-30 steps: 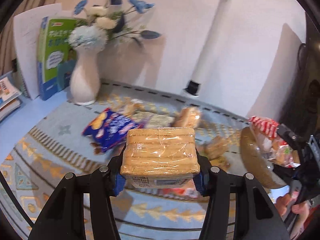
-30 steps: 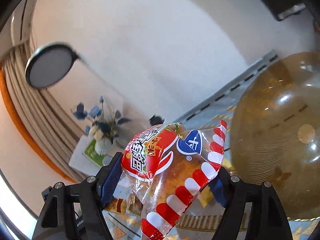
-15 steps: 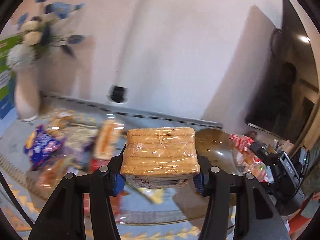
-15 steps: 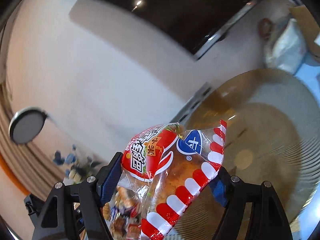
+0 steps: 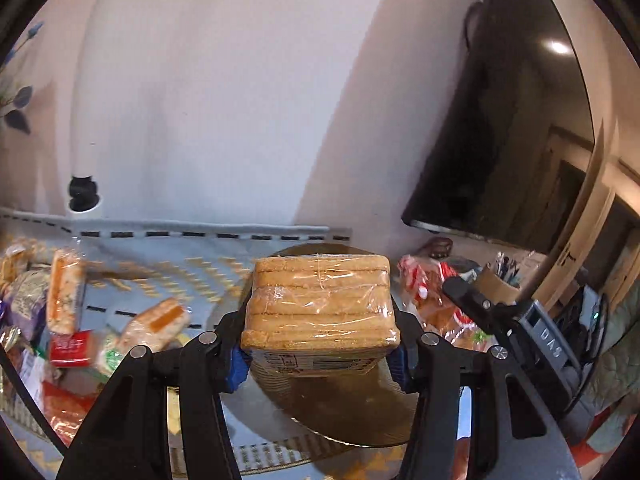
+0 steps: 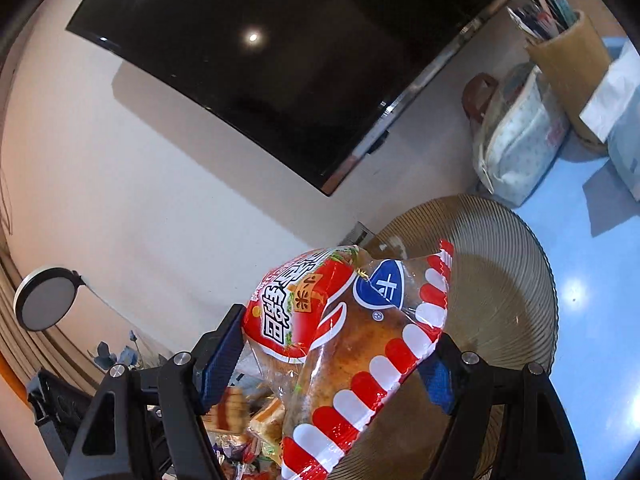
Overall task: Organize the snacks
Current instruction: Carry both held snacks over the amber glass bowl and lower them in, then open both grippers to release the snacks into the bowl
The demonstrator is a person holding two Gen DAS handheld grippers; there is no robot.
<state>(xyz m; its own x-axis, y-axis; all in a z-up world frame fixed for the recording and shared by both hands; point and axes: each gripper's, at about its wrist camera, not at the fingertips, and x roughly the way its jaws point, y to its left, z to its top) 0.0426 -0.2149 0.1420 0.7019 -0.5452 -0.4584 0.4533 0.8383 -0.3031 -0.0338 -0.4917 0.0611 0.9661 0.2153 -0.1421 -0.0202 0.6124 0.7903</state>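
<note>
Left tool (image 5: 320, 354) clamped on clear-wrapped stack of tan biscuits (image 5: 320, 304); right tool (image 6: 332, 356) gripping red-and-white striped plastic snack bag (image 6: 352, 352), probably above ribbed amber glass plate (image 6: 508, 280).

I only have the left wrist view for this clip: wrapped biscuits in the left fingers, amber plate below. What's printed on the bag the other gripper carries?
Observer: The snack bag has a red label with white characters, a blue badge and a red-and-white striped edge; a brown baked piece shows through its clear part.
Operator: Is it properly held?
Observer: Yes. The right gripper has a blue pad against each side of it.
Operator: What lies behind the plate on that side?
Observer: A pale dotted fabric pouch beside a brown pen cup.
Operator: And the surface there?
Observer: Bare light-blue tabletop, no patterned cloth.
</note>
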